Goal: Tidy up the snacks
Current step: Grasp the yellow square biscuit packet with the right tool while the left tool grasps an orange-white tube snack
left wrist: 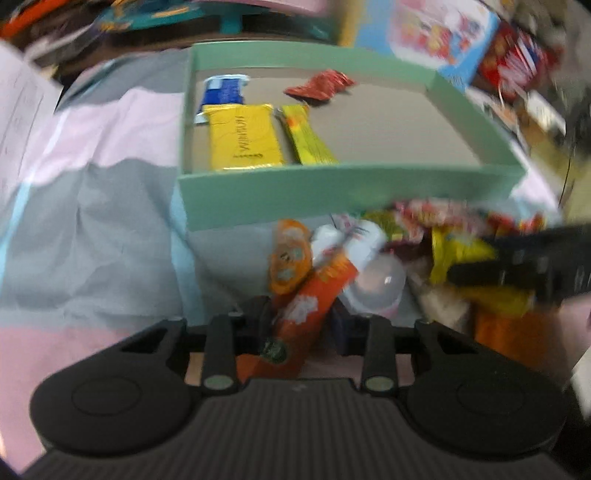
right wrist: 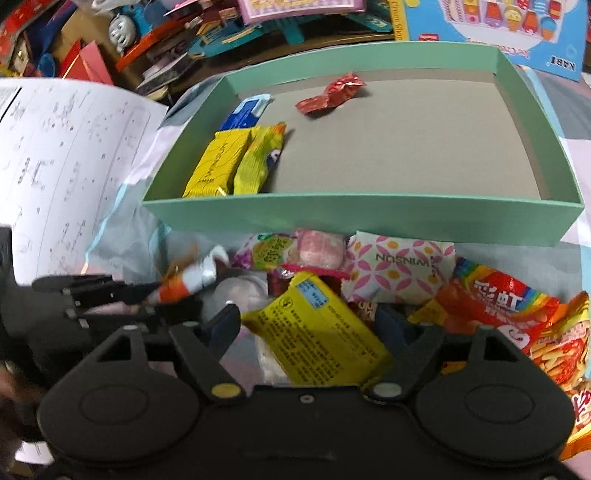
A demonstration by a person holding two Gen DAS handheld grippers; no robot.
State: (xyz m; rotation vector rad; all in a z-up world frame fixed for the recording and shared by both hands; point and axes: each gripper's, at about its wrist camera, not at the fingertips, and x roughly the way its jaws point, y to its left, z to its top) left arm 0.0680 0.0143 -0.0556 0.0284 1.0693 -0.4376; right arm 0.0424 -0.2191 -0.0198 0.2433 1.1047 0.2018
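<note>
A mint green box [left wrist: 280, 192] [right wrist: 369, 214] holds a blue packet [left wrist: 223, 90], a yellow packet [left wrist: 242, 138] [right wrist: 216, 162], a yellow-green packet [left wrist: 308, 140] [right wrist: 260, 160] and a red wrapper [left wrist: 319, 85] [right wrist: 330, 94]. A pile of snacks lies in front of it. My left gripper [left wrist: 301, 317] is shut on an orange snack packet [left wrist: 306, 314], also seen in the right wrist view [right wrist: 184, 284]. My right gripper [right wrist: 308, 325] is open around a yellow packet [right wrist: 317, 332] atop the pile, and shows at the right of the left wrist view [left wrist: 458, 275].
The cloth is pink, grey and light blue [left wrist: 92, 229]. An open printed booklet [right wrist: 62, 166] lies left of the box. Toys and colourful boxes [right wrist: 184, 33] crowd the back. A pink patterned packet [right wrist: 399, 269] and a red-orange noodle bag [right wrist: 517, 317] lie in the pile.
</note>
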